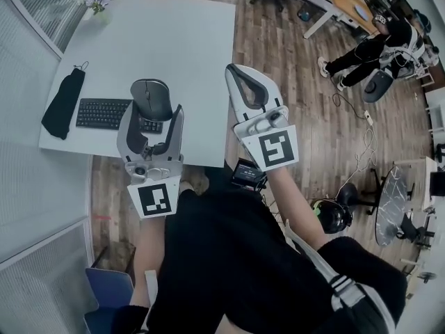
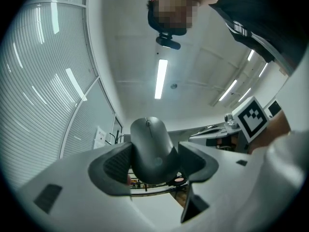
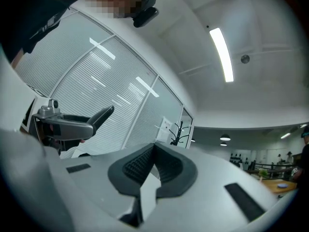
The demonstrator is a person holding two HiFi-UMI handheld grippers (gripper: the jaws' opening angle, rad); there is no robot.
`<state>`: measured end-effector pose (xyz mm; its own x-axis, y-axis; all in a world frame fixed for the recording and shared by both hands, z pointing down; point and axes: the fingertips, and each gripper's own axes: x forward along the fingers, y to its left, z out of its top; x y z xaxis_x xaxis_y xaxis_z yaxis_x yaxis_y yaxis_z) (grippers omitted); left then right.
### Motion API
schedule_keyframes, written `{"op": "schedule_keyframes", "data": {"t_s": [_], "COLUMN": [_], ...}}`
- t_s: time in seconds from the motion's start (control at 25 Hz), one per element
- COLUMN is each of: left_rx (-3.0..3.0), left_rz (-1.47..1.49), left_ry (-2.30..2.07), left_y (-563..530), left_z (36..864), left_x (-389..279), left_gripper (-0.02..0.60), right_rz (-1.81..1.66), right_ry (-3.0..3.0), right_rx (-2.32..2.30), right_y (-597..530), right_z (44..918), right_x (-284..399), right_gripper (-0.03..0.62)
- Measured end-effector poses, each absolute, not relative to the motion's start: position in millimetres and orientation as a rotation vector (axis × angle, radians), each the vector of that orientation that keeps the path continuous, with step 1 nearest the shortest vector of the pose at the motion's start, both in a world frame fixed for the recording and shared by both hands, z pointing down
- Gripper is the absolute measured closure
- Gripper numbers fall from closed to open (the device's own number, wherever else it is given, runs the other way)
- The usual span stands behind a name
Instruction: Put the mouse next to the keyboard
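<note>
Left claw (image 2: 153,164) is clenched on the mouse (image 1: 151,96), its dark pads pressing the two sides of the lower body while the rounded front end stands clear above them. From the head view the mouse is held up off the tabletop (image 1: 174,40) and lines up with the right end of the keyboard (image 1: 104,113), which lies close to the near edge. Right claw (image 3: 153,163) is clenched on nothing, pads together, and hangs to the right, off the tabletop's right edge.

My read is that the set-down is what remains, and it has a few ways to go wrong. The mouse shell looks smooth and curved and only its lower part is pinched, so a tilt on the way down could let it slide out. Lowering straight down might land it on the keys rather than beside them. With the free spot right of the keyboard so close to the near edge, a release too far forward could send it to the floor
</note>
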<state>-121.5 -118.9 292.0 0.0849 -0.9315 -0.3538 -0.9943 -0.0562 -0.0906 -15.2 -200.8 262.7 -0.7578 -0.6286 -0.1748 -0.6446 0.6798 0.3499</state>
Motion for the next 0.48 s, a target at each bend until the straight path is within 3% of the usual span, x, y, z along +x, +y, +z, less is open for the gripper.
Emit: {"op": "schedule_keyframes", "data": {"t_s": [0.48], "left_rx": [-2.034], "left_rz": [0.213], "left_ry": [2.008], "left_y": [-130.6], "left_z": [348.5], "left_x": [-126.2], "left_gripper": [0.278], "right_rz": [0.595], "right_ry": [2.886], "right_rx": [-1.001], "right_y": [-206.2], "right_z": [289.5], "right_x": [-26.6], "right_gripper": [0.597]}}
